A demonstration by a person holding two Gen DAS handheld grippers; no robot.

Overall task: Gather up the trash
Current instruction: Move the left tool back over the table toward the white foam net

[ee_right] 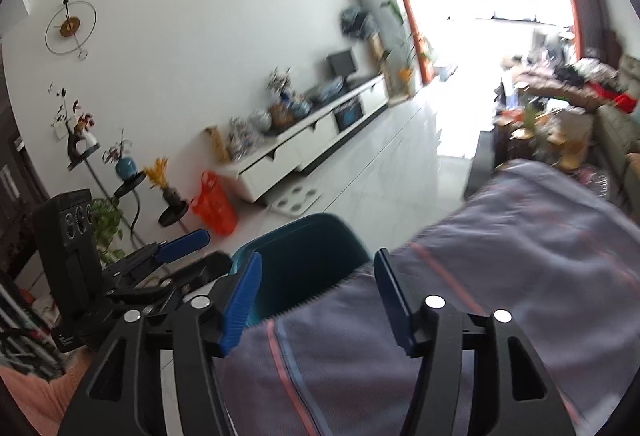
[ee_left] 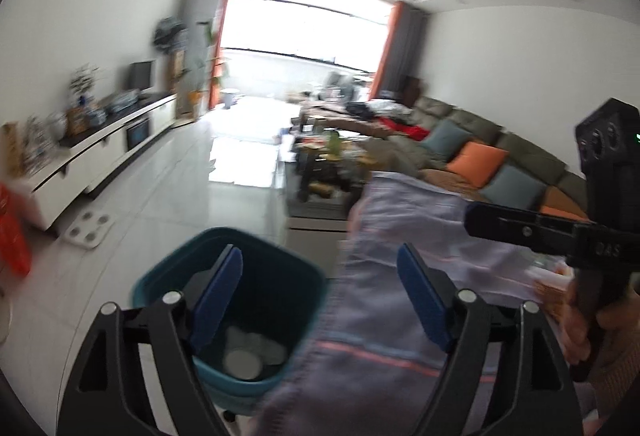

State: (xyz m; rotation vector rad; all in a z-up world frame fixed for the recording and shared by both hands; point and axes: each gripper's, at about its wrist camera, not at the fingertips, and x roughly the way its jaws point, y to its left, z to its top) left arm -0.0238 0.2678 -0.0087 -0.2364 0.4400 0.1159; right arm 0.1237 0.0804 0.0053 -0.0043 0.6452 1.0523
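Bin (ee_left: 256, 256), teal plastic, stands on the tiled floor just beside the cloth-covered table edge (ee_left: 400, 316); it holds pale crumpled pieces (ee_left: 248, 356) at its bottom, judged to be light, soft paper trash that would crush under a firm pinch and is best taken by a loose fold; no further trash can be made out on the cloth near the bin, both views being blurred; left gripper (ee_left: 320, 300) hangs over the bin's mouth with fingers spread wide and nothing between them; right gripper (ee_right: 318, 300) is beside the bin, over the cloth edge (ee_right: 360, 336), likewise parted and empty; bin wall looks stiff, rim the sound hold if it is to be shifted; beyond the bin lie a white scale (ee_left: 88, 230) and an orange basket (ee_right: 212, 208); the overhanging cloth, touching the bin's rim, could snag a finger
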